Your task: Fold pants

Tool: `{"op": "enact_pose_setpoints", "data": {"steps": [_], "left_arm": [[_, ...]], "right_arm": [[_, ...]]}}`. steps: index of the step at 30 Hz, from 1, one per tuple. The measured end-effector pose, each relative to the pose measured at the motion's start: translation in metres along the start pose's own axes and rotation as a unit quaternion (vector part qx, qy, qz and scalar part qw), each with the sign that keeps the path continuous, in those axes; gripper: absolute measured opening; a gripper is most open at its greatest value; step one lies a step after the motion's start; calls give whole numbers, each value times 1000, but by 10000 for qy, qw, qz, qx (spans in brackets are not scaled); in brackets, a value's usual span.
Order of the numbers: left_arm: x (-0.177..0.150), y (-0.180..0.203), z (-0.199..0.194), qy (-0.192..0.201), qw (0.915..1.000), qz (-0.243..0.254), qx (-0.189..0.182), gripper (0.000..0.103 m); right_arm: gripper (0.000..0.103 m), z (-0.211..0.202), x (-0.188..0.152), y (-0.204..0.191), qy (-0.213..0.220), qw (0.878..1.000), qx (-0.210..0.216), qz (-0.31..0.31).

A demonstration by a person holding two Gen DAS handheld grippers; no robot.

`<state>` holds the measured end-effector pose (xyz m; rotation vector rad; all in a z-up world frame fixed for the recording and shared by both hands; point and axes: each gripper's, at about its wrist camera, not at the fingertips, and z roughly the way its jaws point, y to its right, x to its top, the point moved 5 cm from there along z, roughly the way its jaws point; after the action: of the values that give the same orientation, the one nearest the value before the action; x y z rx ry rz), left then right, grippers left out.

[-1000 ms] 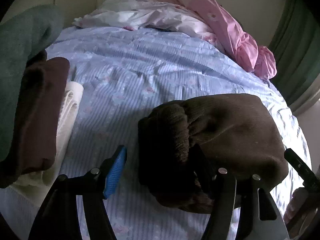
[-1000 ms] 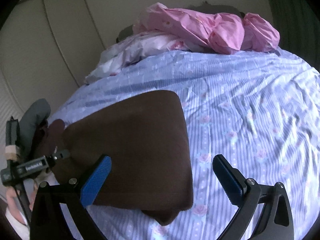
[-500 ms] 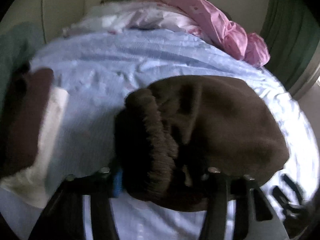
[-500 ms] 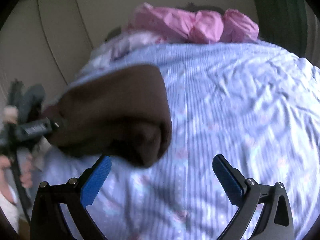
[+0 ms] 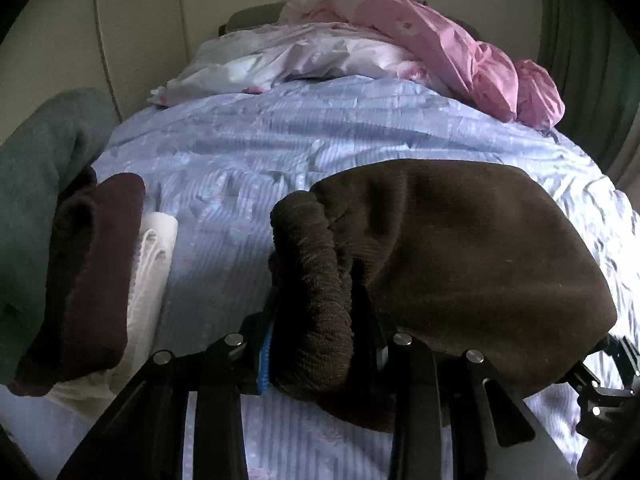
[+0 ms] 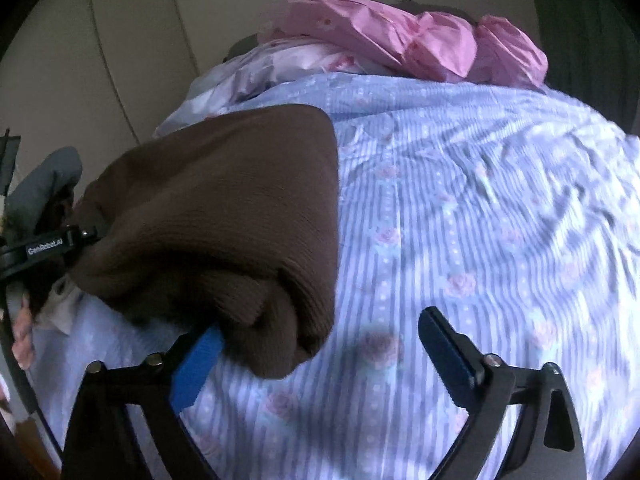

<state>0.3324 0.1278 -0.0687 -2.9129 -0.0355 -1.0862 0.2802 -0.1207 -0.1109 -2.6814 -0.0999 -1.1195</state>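
The folded brown pants (image 5: 460,256) hang lifted above the blue striped bedsheet (image 5: 248,168). My left gripper (image 5: 320,344) is shut on the thick ribbed waistband end of the pants. In the right wrist view the pants (image 6: 224,216) are a folded bundle held up at the left by the left gripper (image 6: 52,246). My right gripper (image 6: 320,344) is open, its left pad under the bundle's near corner and its right pad free over the sheet.
A stack of folded clothes lies at the left: a dark maroon piece (image 5: 96,272) on a white one (image 5: 154,264), with a green garment (image 5: 36,184) beside it. Crumpled pink bedding (image 5: 440,52) and a white floral quilt (image 5: 288,56) lie at the bed's far end.
My left gripper has closed on the waistband end and lifted the folded pants off the sheet. My right gripper has stayed open while the bundle rose beside it.
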Motion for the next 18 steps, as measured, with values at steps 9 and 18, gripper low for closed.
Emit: {"op": "enact_pose_setpoints", "data": {"steps": [9, 18], "left_arm": [[-10, 13, 13, -211, 9993, 293, 16, 36], [-12, 1, -8, -74, 9989, 316, 332, 77]], "right_arm": [[66, 6, 7, 51, -303, 9947, -967, 178], [68, -22, 4, 35, -788, 9942, -722, 124]]}}
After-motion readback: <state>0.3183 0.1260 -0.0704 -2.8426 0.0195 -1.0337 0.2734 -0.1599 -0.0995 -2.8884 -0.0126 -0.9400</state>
